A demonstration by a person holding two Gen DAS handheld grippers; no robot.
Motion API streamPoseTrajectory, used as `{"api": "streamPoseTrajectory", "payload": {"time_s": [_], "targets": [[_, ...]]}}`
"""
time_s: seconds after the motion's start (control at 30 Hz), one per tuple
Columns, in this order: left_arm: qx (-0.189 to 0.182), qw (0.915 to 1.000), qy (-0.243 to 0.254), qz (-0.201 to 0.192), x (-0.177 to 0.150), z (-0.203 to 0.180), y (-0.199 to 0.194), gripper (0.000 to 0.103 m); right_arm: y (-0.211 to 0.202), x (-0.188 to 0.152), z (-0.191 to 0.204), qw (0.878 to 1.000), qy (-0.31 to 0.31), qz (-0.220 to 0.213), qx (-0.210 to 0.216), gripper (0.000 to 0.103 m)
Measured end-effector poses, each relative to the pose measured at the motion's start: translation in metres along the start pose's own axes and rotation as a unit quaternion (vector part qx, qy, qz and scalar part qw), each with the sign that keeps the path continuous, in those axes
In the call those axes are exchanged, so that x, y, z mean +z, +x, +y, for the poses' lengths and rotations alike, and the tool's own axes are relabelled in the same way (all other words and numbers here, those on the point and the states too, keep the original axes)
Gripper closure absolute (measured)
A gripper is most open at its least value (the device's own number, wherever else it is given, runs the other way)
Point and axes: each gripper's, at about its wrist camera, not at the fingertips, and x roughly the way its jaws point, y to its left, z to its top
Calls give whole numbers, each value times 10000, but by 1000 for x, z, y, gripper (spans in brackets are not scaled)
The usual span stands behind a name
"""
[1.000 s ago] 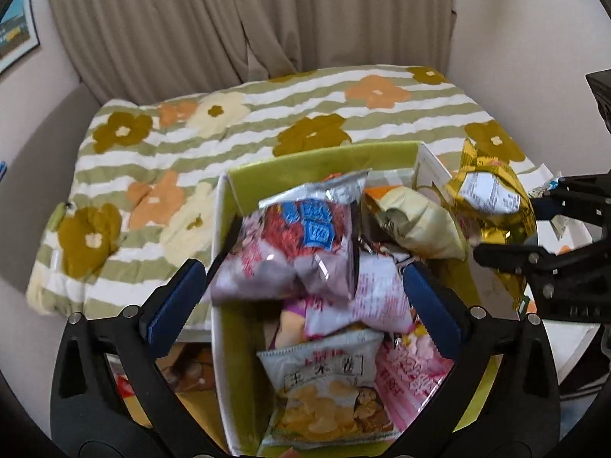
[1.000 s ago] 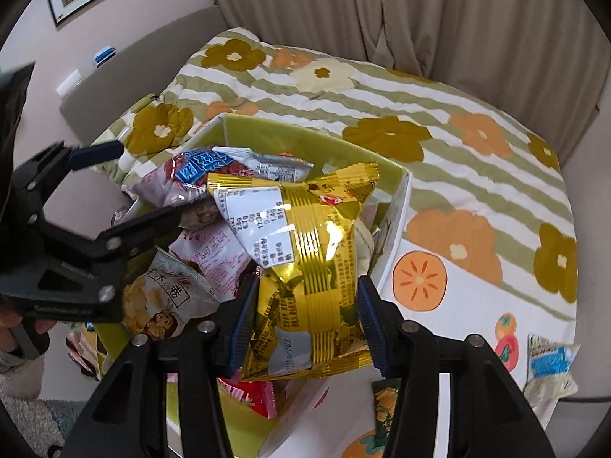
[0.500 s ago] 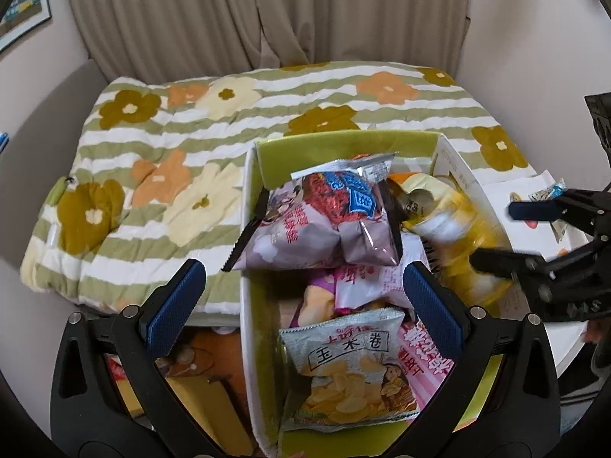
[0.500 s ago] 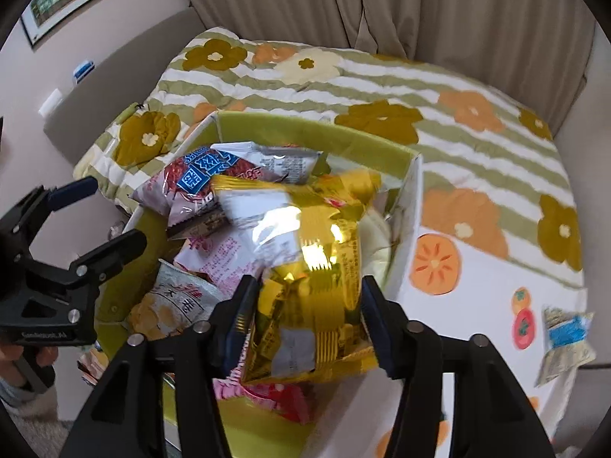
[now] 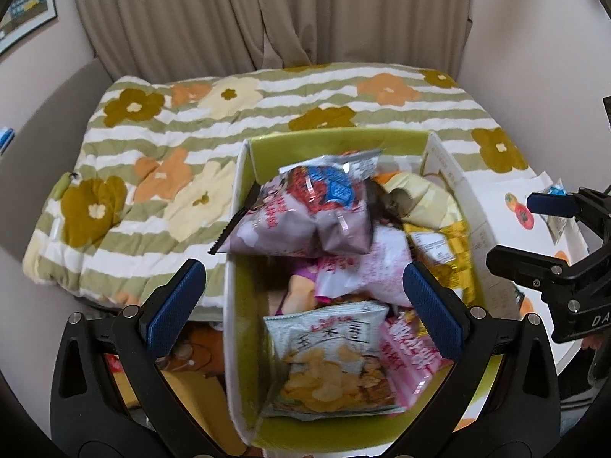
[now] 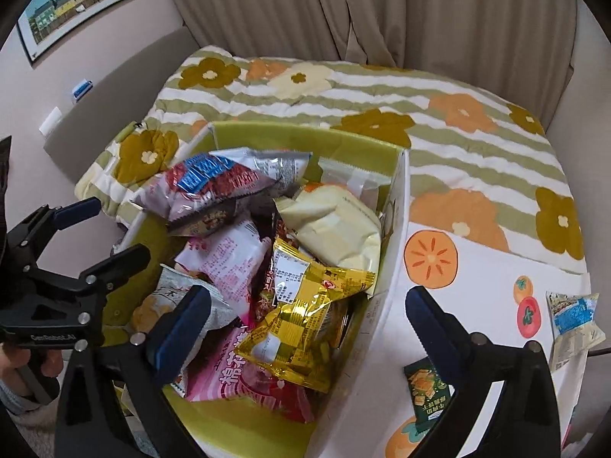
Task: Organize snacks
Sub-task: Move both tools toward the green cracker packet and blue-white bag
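A green-lined white box (image 5: 244,267) (image 6: 385,267) holds several snack bags. The gold bag (image 6: 305,313) lies loose in it by the right wall, also seen in the left wrist view (image 5: 443,255). A chips bag (image 5: 336,355) lies at the near end, and a purple-and-red bag (image 5: 305,213) (image 6: 217,187) rests on top at the far end. My right gripper (image 6: 305,316) is open and empty above the gold bag. My left gripper (image 5: 305,305) is open and empty over the box.
The box stands by a bed with a flowered striped quilt (image 5: 160,175). On the white table (image 6: 488,278) to its right lie a dark green snack packet (image 6: 427,393) and a pale blue-labelled packet (image 6: 573,324). Curtains hang behind.
My right gripper opened and let the gold bag drop into the box. My left gripper stayed open and shifted a little over the box.
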Motion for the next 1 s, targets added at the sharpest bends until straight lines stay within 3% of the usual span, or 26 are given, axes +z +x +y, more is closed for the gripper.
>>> {"api": "streamPoseTrajectory", "payload": {"time_s": [0.17,0.37,0.53,1.0], "targets": [[-63,9994,-310,-172,3,-26,-23,0,-23,-4,-11,9998,-42,-175,20,2],[253,9989,-115,-383,3,-79,-49,0,-64,-13,-39,9990,-72,-442,-24,2],[240,9985,-154,-476,-1,-120,-64,0,-95,-29,-69,9979,-23,-625,-172,2],[173,9989,-323,-279,-31,-243,-69,0,-165,-90,-162,9916,-18,-1039,-775,1]]}}
